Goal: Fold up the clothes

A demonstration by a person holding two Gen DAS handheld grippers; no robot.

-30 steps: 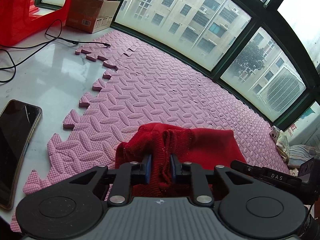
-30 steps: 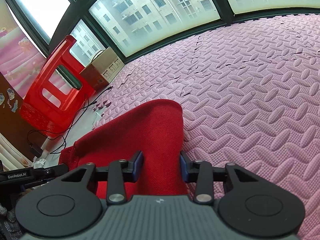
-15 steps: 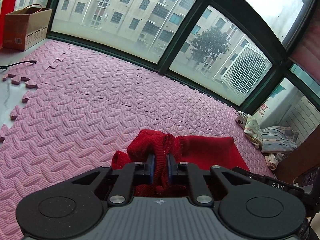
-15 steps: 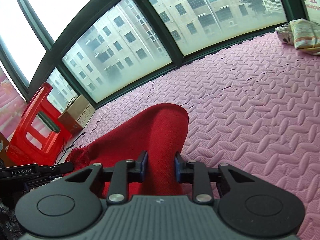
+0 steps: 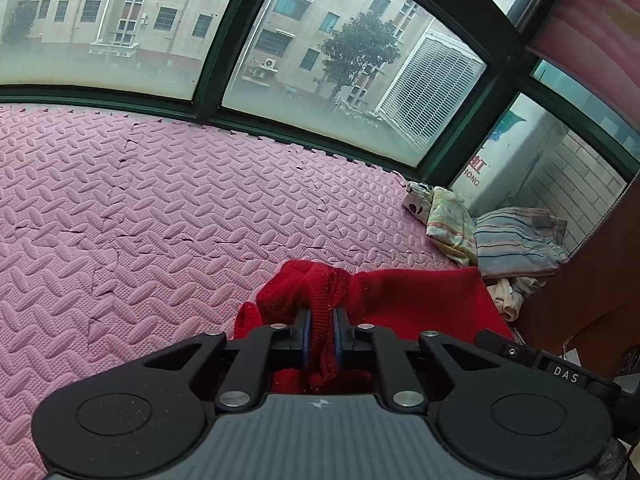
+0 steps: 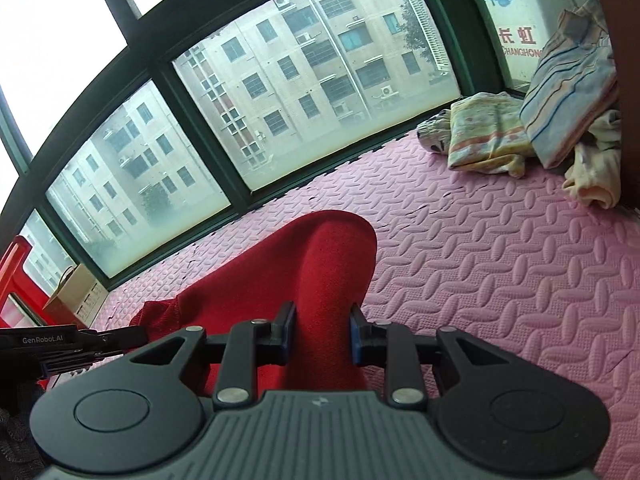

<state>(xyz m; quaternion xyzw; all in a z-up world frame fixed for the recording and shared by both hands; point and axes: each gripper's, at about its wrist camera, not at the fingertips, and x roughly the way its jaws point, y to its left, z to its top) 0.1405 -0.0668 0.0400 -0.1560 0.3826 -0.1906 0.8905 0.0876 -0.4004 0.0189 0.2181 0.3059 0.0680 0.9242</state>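
Observation:
A red knitted garment (image 5: pixel 416 296) hangs between both grippers above the pink foam mat (image 5: pixel 160 216). My left gripper (image 5: pixel 319 320) is shut on a bunched ribbed edge of it, the cloth squeezed between the blue pads. In the right wrist view the same red garment (image 6: pixel 320 264) rises as a smooth fold in front of my right gripper (image 6: pixel 322 328), whose fingers clamp it from both sides. The other gripper's black body (image 6: pixel 60 344) shows at the left edge there, and at the right edge (image 5: pixel 560 368) of the left wrist view.
A pile of folded striped and patterned clothes (image 6: pixel 532 120) lies in the far right corner of the mat, also seen as the pile (image 5: pixel 480 236). Dark-framed windows (image 5: pixel 208 60) close the far side. A cardboard box (image 6: pixel 76 296) and a red chair (image 6: pixel 16 280) stand left.
Both grippers have swung to the right with the red garment held. The phone, marble surface and mat edge left the left view; the clothes pile came in.

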